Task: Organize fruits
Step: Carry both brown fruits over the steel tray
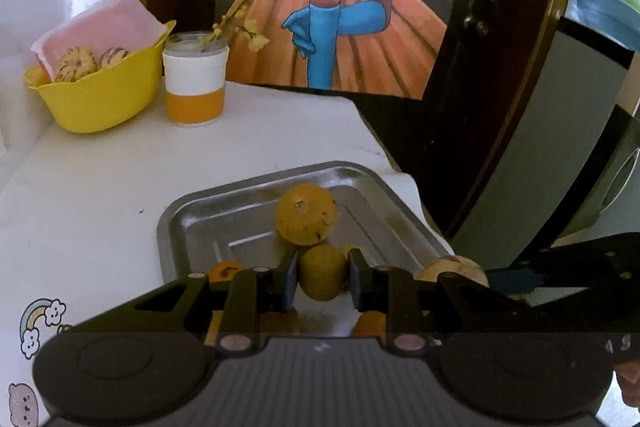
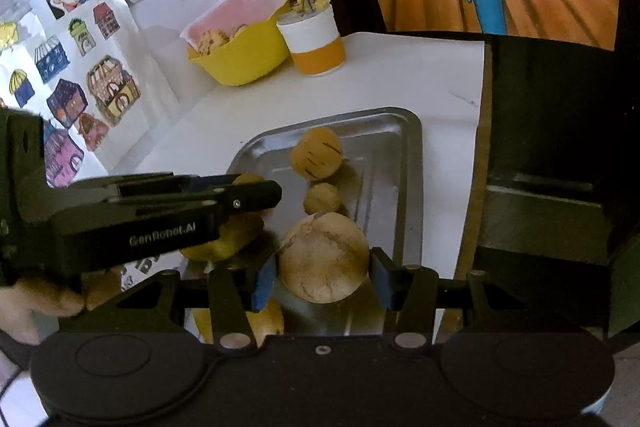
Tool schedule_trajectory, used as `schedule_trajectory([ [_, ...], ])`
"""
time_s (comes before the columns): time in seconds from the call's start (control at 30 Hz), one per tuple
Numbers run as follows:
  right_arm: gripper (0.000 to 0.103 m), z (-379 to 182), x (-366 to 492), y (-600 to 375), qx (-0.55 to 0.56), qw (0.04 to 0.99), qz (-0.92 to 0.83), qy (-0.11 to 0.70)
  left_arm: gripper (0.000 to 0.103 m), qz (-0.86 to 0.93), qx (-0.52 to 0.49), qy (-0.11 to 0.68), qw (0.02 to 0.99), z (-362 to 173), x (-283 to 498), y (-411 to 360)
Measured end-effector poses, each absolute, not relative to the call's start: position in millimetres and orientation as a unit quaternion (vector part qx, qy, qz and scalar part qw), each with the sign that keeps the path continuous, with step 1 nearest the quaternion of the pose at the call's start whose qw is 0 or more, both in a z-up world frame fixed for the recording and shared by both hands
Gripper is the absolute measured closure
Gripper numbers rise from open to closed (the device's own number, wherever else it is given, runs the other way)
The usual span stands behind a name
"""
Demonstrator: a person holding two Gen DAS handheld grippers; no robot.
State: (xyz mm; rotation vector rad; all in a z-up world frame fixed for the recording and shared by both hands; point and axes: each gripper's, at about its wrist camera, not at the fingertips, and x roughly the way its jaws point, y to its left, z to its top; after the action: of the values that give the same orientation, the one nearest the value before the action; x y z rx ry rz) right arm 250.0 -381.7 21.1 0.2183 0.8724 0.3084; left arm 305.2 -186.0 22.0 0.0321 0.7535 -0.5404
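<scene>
Two grippers worked over a metal tray (image 1: 192,223) that sat at the near right corner of the white table (image 1: 100,179), its right rim just beside the table's right edge. Most of the tabletop between the tray and the far left corner lay bare. At that far corner stood a yellow bowl (image 1: 100,99) lined with pink paper, holding striped fruits, with a white-and-orange cup (image 1: 195,87) of yellow-flowered twigs just beside it.

The left gripper (image 1: 323,273) had its blue-padded fingers on either side of a small yellow-green fruit (image 1: 323,273); the pads looked to be touching it, so it seemed gripped. Beyond it in the tray sat a larger yellow fruit (image 1: 306,213) with dark specks. The right gripper (image 2: 323,281) straddled a big tan, brown-blotched fruit (image 2: 323,257) near the tray's front; a thin gap showed at the right pad, so its fingers stood apart, not clamped. White lettering on the left gripper's side, seen from the right wrist, read "GenRobot.AI".
</scene>
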Motion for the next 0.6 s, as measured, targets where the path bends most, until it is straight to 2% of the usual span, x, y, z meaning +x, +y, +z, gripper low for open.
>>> schedule_trajectory([
  [0.6,0.051,9.0,251.7,-383.8,0.091,0.893,0.140,0.418,0.074,-0.241,0.039,0.395,0.886,14.3,313.1,-193.8],
])
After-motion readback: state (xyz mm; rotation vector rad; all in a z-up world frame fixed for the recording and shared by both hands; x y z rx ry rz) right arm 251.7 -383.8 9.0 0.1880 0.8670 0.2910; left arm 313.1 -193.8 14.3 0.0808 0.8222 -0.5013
